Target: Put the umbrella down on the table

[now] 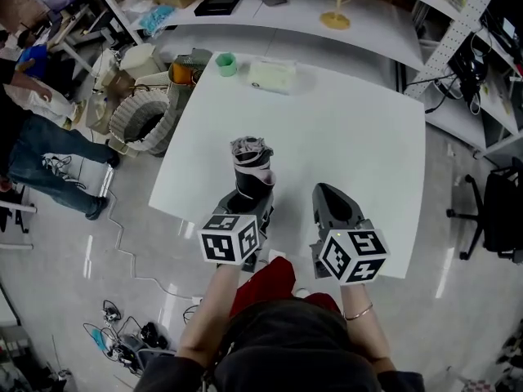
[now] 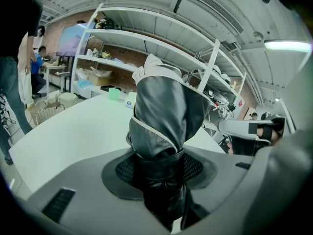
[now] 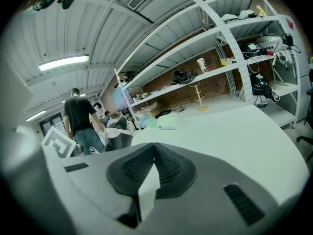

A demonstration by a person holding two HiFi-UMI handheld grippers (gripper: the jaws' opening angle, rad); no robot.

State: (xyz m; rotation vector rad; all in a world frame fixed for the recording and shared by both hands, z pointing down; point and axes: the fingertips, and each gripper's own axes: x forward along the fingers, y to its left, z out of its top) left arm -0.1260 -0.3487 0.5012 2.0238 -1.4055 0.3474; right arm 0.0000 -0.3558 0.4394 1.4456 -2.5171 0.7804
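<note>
**Fig.** We see the left tool (image 1: 248, 196) clamped on a folded grey-and-black umbrella (image 1: 251, 163). Its pads (image 2: 122, 173) press the dark lower part, and the bundle stands nearly upright (pale-trimmed end uppermost) over the near edge of the white desk (image 1: 351, 129). The right tool (image 1: 328, 193) sits just beside it, jaws closed tip to tip on nothing. A green cup (image 1: 226, 64) and a pale box (image 1: 272, 76) lie at the desk's far edge, well apart from both tools.

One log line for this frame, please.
left gripper: shut on umbrella | right gripper: shut, empty | umbrella: over table, not set down
</note>
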